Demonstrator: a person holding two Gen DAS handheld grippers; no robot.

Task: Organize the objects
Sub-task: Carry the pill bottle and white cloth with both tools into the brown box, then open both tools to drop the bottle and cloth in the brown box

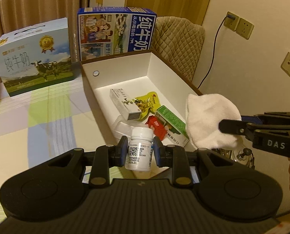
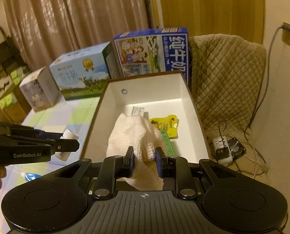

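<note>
The left gripper [image 1: 138, 152] clamps a white pill bottle [image 1: 138, 150] just before the open white box [image 1: 115, 72]. To its right, the right gripper [image 2: 144, 160] pinches a white cloth [image 2: 135, 136] above the box's near end.

White cloth [image 2: 137, 136] hides most box [image 2: 98, 113] contents.

We see the right gripper [image 2: 144, 160] clamped on a white cloth [image 2: 133, 136], which bunches up over the near end of the open white box [image 2: 98, 117]; inside the box, beyond the cloth, lie a yellow packet [image 2: 167, 124] and a green carton [image 2: 167, 142]; left of the box, the left gripper [image 2: 74, 145] holds a white bottle [image 2: 68, 136].
</note>
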